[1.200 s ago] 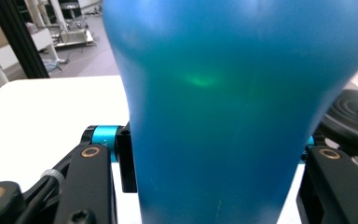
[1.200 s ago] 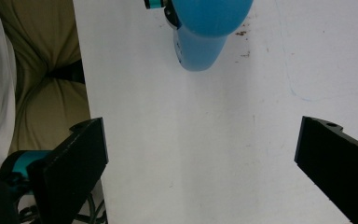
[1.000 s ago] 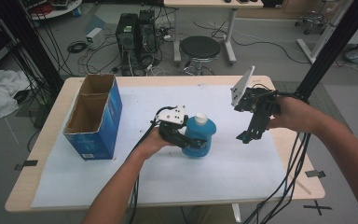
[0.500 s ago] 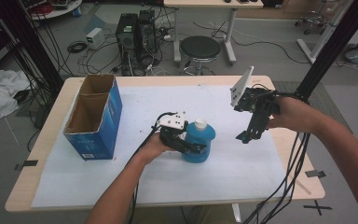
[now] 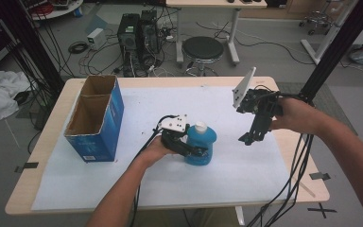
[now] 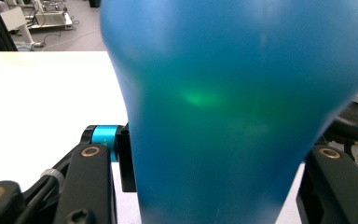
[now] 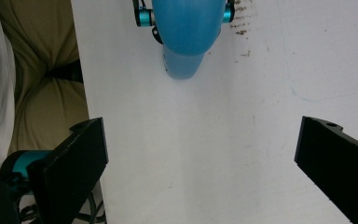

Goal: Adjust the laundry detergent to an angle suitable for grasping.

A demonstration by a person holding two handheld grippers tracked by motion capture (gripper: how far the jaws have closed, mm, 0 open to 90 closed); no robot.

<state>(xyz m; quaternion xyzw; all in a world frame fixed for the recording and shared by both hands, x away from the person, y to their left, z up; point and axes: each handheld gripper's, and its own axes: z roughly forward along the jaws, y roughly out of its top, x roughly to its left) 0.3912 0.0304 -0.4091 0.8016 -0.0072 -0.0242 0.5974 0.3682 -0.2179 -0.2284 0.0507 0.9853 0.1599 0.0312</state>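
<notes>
Currently we grip the blue bottle (image 5: 200, 147) at frame centre on the table (image 5: 264, 175) with the left tool (image 5: 189, 150); the right tool (image 5: 246, 140) hangs open. Its rounded wall could slip if clamping loosens.

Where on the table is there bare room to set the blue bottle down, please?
Free: the white mat along the near edge, and between the cardboard box and the bottle. Crowded: around the left gripper clamping the bottle, and under the open right gripper.
</notes>
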